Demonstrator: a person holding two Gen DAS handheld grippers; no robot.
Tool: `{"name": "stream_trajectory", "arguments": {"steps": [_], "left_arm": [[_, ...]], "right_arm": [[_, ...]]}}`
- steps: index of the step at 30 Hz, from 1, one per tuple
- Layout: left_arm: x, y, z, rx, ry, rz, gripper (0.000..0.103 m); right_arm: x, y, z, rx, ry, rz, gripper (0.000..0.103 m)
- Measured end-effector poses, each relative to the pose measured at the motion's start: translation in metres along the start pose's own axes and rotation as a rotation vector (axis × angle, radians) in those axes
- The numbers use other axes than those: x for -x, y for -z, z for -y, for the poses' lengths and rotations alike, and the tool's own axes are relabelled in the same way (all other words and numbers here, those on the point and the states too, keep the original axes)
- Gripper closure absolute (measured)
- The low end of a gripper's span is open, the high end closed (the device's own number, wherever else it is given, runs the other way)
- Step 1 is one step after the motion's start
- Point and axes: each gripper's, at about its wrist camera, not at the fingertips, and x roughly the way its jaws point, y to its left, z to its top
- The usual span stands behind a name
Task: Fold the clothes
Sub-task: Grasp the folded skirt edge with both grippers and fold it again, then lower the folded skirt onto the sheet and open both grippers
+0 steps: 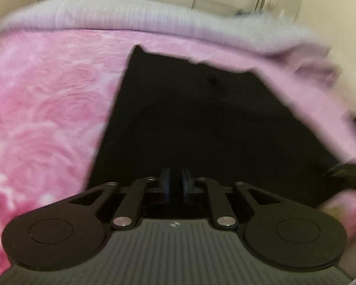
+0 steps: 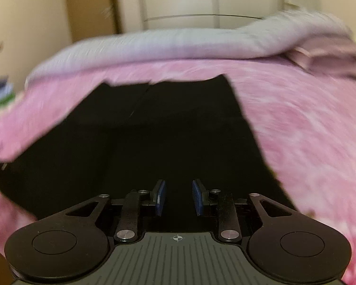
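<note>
A black garment (image 1: 201, 118) lies flat on a pink rose-patterned blanket (image 1: 47, 118). In the left wrist view my left gripper (image 1: 175, 180) sits over the garment's near part, its blue pads (image 1: 165, 182) close together with a narrow gap; nothing shows between them. In the right wrist view the same black garment (image 2: 154, 130) spreads ahead on the pink blanket (image 2: 308, 142). My right gripper (image 2: 178, 194) is open over the cloth, its blue pads (image 2: 162, 197) well apart and empty. Both views are blurred by motion.
A grey-lilac cover (image 1: 106, 16) lies along the far edge of the bed, also in the right wrist view (image 2: 154, 45). Cream cabinet doors (image 2: 178, 0) stand behind. The other gripper (image 1: 348, 173) shows at the right edge. Folded coloured cloth (image 2: 0, 92) lies at far left.
</note>
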Motion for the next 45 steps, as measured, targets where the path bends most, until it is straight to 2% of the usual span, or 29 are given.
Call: {"name": "stream_trajectory", "arguments": {"steps": [3,5,8,10,11,15,16,18,19,21,22,24,25,28,32,34,35,37,41,43,45], "left_arm": [[0.008,0.01,-0.025,0.067,-0.013,0.027,0.1],[0.015,0.011,-0.037,0.109,-0.016,0.027,0.1],[0.019,0.0,-0.04,0.134,-0.003,0.024,0.101],[0.017,-0.016,-0.029,0.114,0.005,0.033,0.099],[0.012,-0.024,-0.018,0.09,0.027,0.044,0.099],[-0.021,-0.043,0.027,-0.014,0.13,0.025,0.096],[-0.03,-0.044,0.035,-0.054,0.118,0.02,0.096],[-0.044,-0.04,0.041,-0.123,0.047,0.008,0.095],[-0.049,-0.037,0.037,-0.145,0.006,0.014,0.096],[-0.046,-0.03,0.016,-0.132,-0.023,0.041,0.098],[-0.045,-0.027,0.005,-0.122,-0.035,0.051,0.1],[-0.041,-0.025,-0.017,-0.073,-0.043,0.054,0.1],[-0.039,-0.024,-0.025,-0.053,-0.036,0.055,0.1],[-0.032,-0.026,-0.034,0.0,-0.021,0.043,0.101],[-0.013,-0.028,-0.017,0.002,0.011,0.06,0.099],[-0.018,-0.024,-0.013,-0.011,-0.007,0.033,0.092],[-0.021,-0.019,-0.014,-0.026,-0.033,0.018,0.093],[-0.02,-0.014,-0.019,-0.038,-0.046,0.041,0.096],[-0.003,-0.017,-0.028,0.022,-0.059,0.013,0.099],[0.002,-0.018,-0.032,0.055,-0.04,0.013,0.099],[0.005,-0.019,-0.037,0.083,-0.021,0.015,0.099]], "right_arm": [[-0.003,0.014,0.012,0.098,0.065,0.027,0.076],[0.001,0.02,0.04,0.048,0.116,0.036,0.076],[0.007,0.019,0.061,-0.032,0.067,0.022,0.078],[0.011,0.01,0.046,-0.001,0.096,0.023,0.078],[0.012,0.004,0.036,0.031,0.079,0.047,0.078],[-0.006,-0.016,-0.011,0.135,-0.065,0.091,0.078],[-0.015,-0.018,-0.024,0.178,-0.094,0.093,0.078],[-0.035,-0.018,-0.042,0.256,-0.109,0.077,0.078],[-0.041,-0.017,-0.042,0.28,-0.095,0.076,0.078],[-0.051,-0.012,-0.037,0.318,-0.055,0.08,0.075],[-0.053,-0.012,-0.026,0.3,-0.044,0.078,0.072],[-0.054,-0.012,0.001,0.242,-0.018,0.074,0.047],[-0.053,-0.012,0.011,0.205,-0.023,0.071,0.046],[-0.049,-0.011,0.038,0.09,-0.059,0.06,0.046],[-0.023,-0.012,0.031,0.046,-0.021,0.094,0.046],[-0.015,-0.012,0.033,0.015,-0.008,0.109,0.046],[-0.02,-0.01,0.04,0.002,0.022,0.072,0.046],[-0.03,0.0,0.048,0.013,0.066,0.043,0.053],[-0.012,-0.002,0.044,0.037,0.132,0.025,0.057],[-0.006,-0.005,0.048,0.009,0.15,0.035,0.057],[-0.001,-0.005,0.059,-0.059,0.112,0.044,0.057]]}}
